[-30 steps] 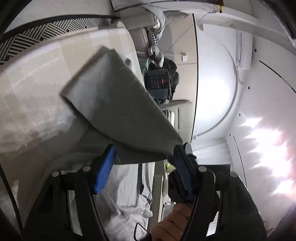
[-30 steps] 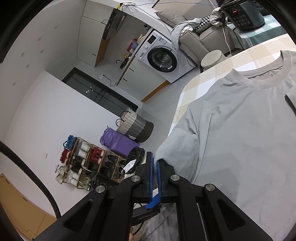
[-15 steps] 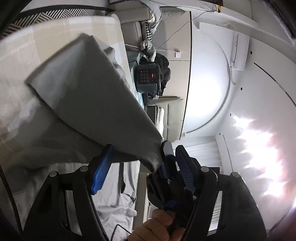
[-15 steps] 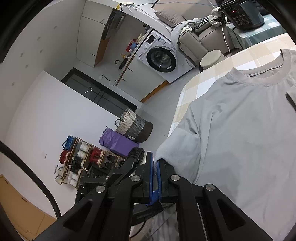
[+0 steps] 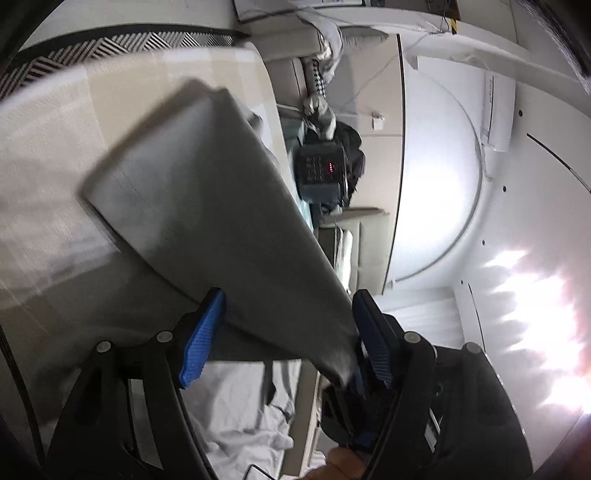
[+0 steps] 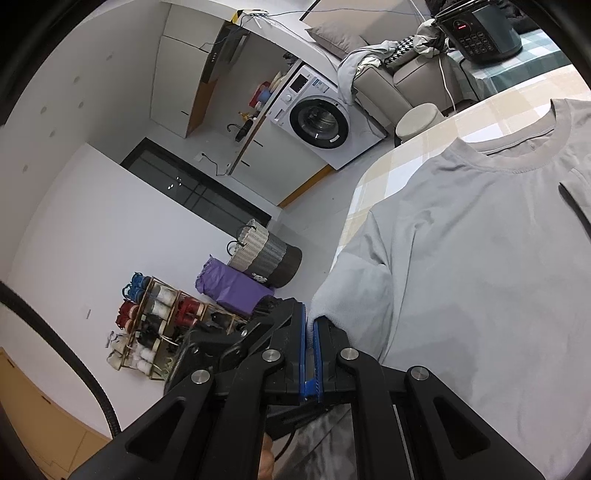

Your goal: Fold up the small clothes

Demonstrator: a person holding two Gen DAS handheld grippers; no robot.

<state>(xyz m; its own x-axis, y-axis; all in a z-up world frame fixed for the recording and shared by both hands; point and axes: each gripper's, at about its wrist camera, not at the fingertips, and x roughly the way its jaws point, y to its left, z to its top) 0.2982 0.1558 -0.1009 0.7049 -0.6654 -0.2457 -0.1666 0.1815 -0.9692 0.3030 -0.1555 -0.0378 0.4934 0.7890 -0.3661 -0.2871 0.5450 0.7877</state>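
A grey T-shirt lies spread face up on a checked counter, its collar toward the far edge, as a person with a claw in each hand works on folding it. The right claw is clamped on the hem of the sleeve that hangs by the counter's near edge. The left claw stands apart, its jaws having just been opening, with a lifted grey flap of the shirt between the blue pads but pressed by neither; the flap's corner rests against the right-hand pad. To do this step well, the judgement is that the left claw should centre on the flap's edge and close fully before pulling, while the right keeps the sleeve taut, so the fold lands straight and without wrinkles. A dark appliance with a keypad shows a red display, too small to read; a small mark inside the collar is likewise illegible.
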